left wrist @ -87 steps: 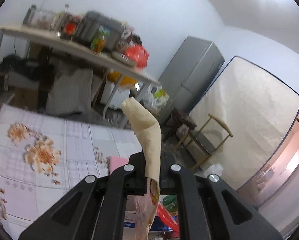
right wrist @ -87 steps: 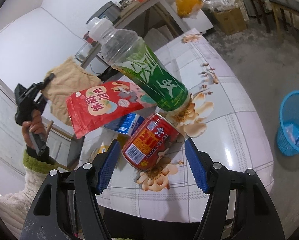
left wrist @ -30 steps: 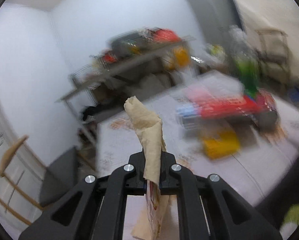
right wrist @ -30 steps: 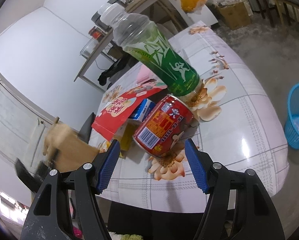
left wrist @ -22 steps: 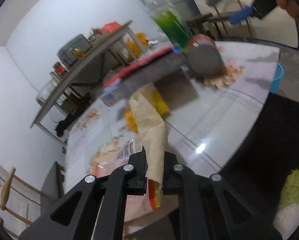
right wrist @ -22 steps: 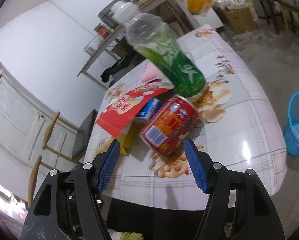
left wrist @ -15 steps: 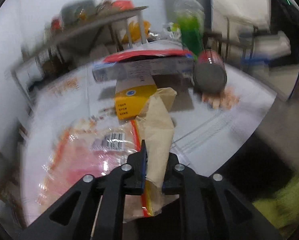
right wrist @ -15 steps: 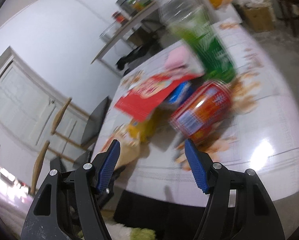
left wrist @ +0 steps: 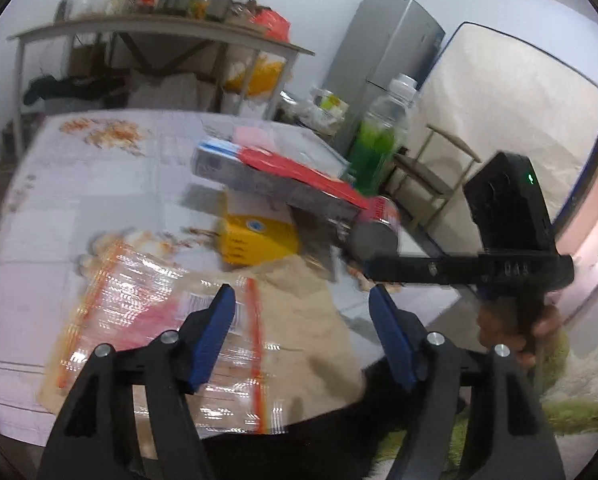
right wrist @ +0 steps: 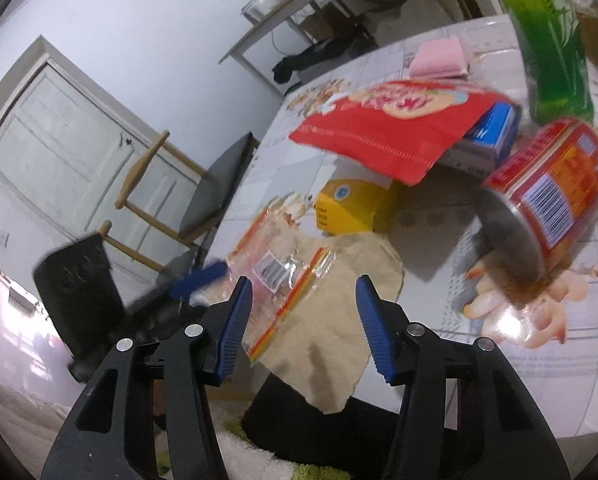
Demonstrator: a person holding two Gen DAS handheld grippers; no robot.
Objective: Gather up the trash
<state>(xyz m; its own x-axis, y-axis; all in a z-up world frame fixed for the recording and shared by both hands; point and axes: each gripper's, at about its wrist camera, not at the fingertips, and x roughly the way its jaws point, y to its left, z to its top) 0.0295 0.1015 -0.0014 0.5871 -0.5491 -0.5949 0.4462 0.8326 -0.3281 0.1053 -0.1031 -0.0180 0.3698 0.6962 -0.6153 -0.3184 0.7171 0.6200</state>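
Note:
A brown paper napkin [left wrist: 299, 320] lies on the table's near edge, partly under a clear plastic wrapper with red stripes [left wrist: 139, 312]. My left gripper [left wrist: 299, 320] is open and empty just above them. My right gripper [right wrist: 303, 316] is open and empty over the same napkin [right wrist: 331, 340] and wrapper [right wrist: 275, 256]. Beyond lie a yellow box [right wrist: 355, 204], a red snack bag [right wrist: 395, 128], a blue carton [right wrist: 495, 132], a tipped red can [right wrist: 555, 192] and a green bottle [right wrist: 551, 52].
A pink pad [right wrist: 439, 56] lies at the table's far side. A chair [right wrist: 187, 192] stands at the left of the flowered table [right wrist: 539, 360]. A cluttered shelf table [left wrist: 159, 24], a fridge [left wrist: 383, 60] and a mattress [left wrist: 511, 120] stand behind.
My left gripper swung down to the table, opened and let go of the napkin and wrapper, which now lie on the table edge. My right gripper moved left to over them.

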